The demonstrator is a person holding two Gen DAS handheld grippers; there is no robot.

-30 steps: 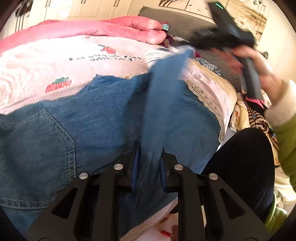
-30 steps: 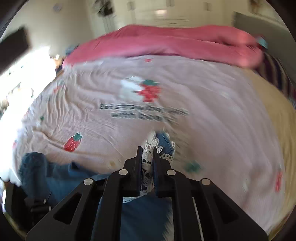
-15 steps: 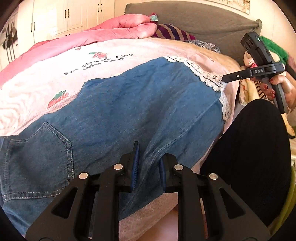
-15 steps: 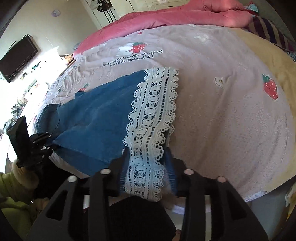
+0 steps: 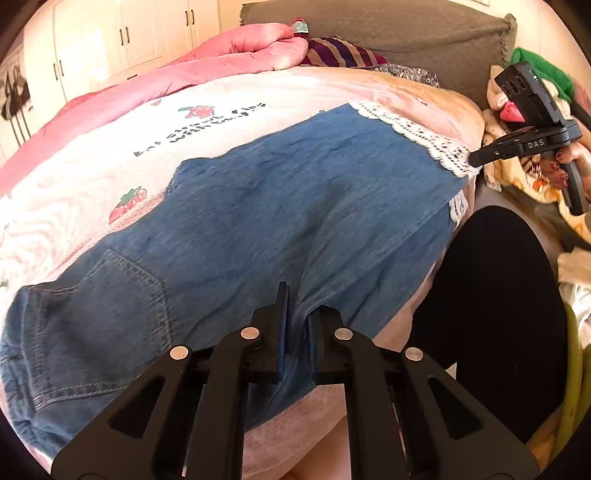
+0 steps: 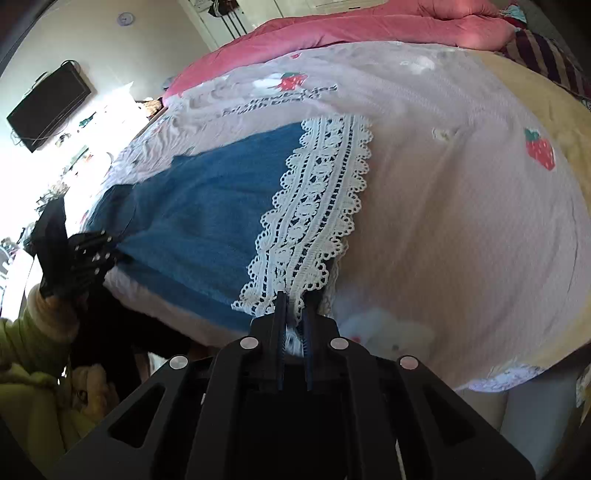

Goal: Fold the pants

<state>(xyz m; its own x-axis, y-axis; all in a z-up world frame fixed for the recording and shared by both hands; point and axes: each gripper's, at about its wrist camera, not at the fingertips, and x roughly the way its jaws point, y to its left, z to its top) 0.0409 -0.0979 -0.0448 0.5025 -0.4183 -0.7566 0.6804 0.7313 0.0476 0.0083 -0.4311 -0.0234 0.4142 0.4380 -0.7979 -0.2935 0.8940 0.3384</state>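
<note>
**Denim pants stretched flat on the strawberry bed**

A bedroom: white wardrobe doors (image 5: 125,40) at 11 o'clock of the left wrist view, a dark wall screen (image 6: 48,107) at 10 o'clock of the right wrist view, and a grey headboard (image 5: 388,33) at 12 o'clock. The bed (image 5: 92,173) carries a pale sheet printed with strawberries and lettering, with a pink quilt (image 5: 207,70) bunched along its far edge and a striped cushion (image 5: 340,51) beside that.

The pants (image 5: 280,221), blue denim with a white lace hem (image 6: 317,206), lie spread across the near part of the bed, a back pocket (image 5: 110,306) showing at 8 o'clock of the left view.

The left tongs (image 5: 295,317) sit at 6 o'clock, pinched narrow on a fold of denim at the near edge of the pants. The right tongs (image 6: 293,306) are pinched narrow on the near corner of the lace hem; in the left view they reach in from 3 o'clock, held by a hand (image 5: 569,166) with painted nails.

A green sleeve with a cream cuff (image 6: 33,332) shows at 8 o'clock of the right view. No container is visible.
</note>
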